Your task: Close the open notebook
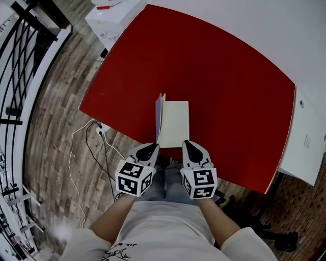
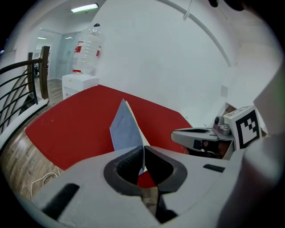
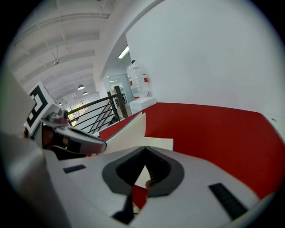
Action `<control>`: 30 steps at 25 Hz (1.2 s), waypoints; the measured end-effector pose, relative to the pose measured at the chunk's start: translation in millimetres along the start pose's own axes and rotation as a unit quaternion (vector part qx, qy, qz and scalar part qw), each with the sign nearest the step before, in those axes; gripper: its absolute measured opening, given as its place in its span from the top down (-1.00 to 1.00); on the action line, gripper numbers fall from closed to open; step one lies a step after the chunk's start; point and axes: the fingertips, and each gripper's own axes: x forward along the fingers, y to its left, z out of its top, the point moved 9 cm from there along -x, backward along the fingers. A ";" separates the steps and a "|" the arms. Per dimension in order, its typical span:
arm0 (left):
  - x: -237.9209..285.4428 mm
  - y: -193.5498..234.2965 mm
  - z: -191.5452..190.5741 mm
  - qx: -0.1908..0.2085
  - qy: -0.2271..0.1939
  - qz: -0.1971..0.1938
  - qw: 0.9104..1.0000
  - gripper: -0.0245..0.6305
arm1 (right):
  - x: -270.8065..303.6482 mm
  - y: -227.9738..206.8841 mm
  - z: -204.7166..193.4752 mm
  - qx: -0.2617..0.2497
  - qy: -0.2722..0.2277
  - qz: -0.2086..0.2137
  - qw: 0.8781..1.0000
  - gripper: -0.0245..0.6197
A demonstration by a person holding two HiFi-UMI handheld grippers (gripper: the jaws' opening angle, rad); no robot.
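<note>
The notebook lies open at the near edge of the red table, its cream right page flat. Its left cover stands nearly upright, blue-grey on the outside. My left gripper is shut on that cover's near bottom edge, which shows as a thin sheet pinched between the pads. My right gripper sits at the near edge of the flat page, its jaw tips together with nothing seen between them. The raised cover stands to its left.
A white cabinet stands past the table's far left corner, with a large water bottle on it. Cables trail over the wooden floor at the left. A black railing runs along the far left. White furniture flanks the table's right side.
</note>
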 end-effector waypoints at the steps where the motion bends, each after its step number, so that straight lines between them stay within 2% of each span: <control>1: 3.6 -3.1 0.6 0.004 0.002 -0.003 1.000 0.86 | -1.7 -3.5 -1.2 0.003 -0.001 -0.004 1.000 0.91; 6: 24.4 -17.8 1.4 0.014 0.016 -0.015 1.000 0.86 | -9.1 -18.9 -6.0 0.017 -0.003 -0.021 1.000 0.90; 15: 75.6 -49.0 -8.5 0.043 0.047 -0.014 0.998 0.86 | -18.2 -40.2 -14.9 0.023 0.003 -0.032 0.999 0.91; 24: 126.5 -60.4 -31.9 0.062 0.081 0.000 0.995 0.86 | -17.9 -55.5 -24.2 0.029 0.014 -0.038 0.999 0.91; 30: 144.5 -63.0 -45.8 0.057 0.103 0.011 0.993 0.85 | -14.6 -64.8 -35.5 0.033 0.021 -0.040 0.998 0.91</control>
